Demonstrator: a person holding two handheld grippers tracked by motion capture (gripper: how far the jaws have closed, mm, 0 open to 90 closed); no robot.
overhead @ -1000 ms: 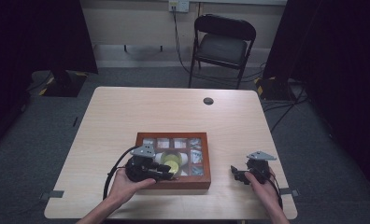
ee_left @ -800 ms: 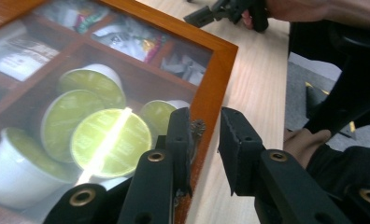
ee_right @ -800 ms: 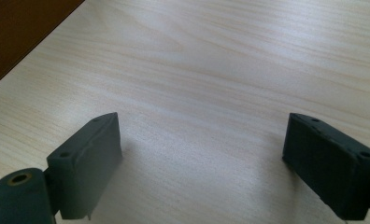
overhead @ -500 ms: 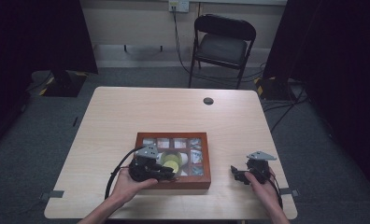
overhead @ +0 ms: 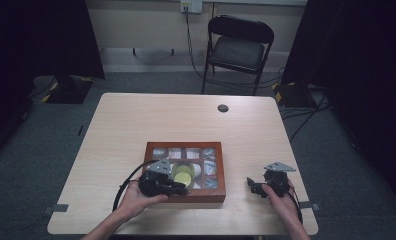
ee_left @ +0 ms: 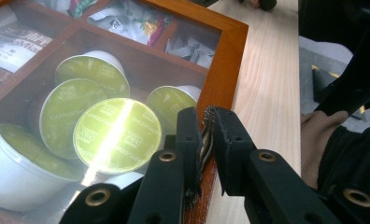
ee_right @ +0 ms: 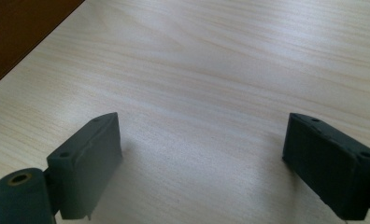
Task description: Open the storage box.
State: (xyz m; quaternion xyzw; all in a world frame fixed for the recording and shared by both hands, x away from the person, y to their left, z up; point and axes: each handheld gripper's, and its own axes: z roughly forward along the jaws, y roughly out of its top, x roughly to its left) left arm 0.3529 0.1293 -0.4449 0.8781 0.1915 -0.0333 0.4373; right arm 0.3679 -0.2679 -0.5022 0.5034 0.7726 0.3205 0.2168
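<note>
Left gripper: jaws are closing down almost fully, pinching the near wooden edge of the box's glass lid; the thin frame edge is sitting between the two black pads, which are pressing on it from both sides. In the high view the left gripper is resting at the front left part of the wooden box, with the person's left hand wrapping it from below.

Just beyond the jaws, under the glass, five coffee capsules with green foil tops are lying in one compartment, four showing their lids and one lying on its side at lower left; a glare streak is crossing the nearest lid. Farther compartments are holding sachets; their number is hard to read through the reflections, possibly three or four groups.

Right gripper: jaws are standing wide apart with nothing between them, hovering over bare light wood table. In the high view the right gripper is sitting well right of the box, held by the right hand.

One dark round cap is lying toward the far side of the table. One folding chair is standing behind it.
</note>
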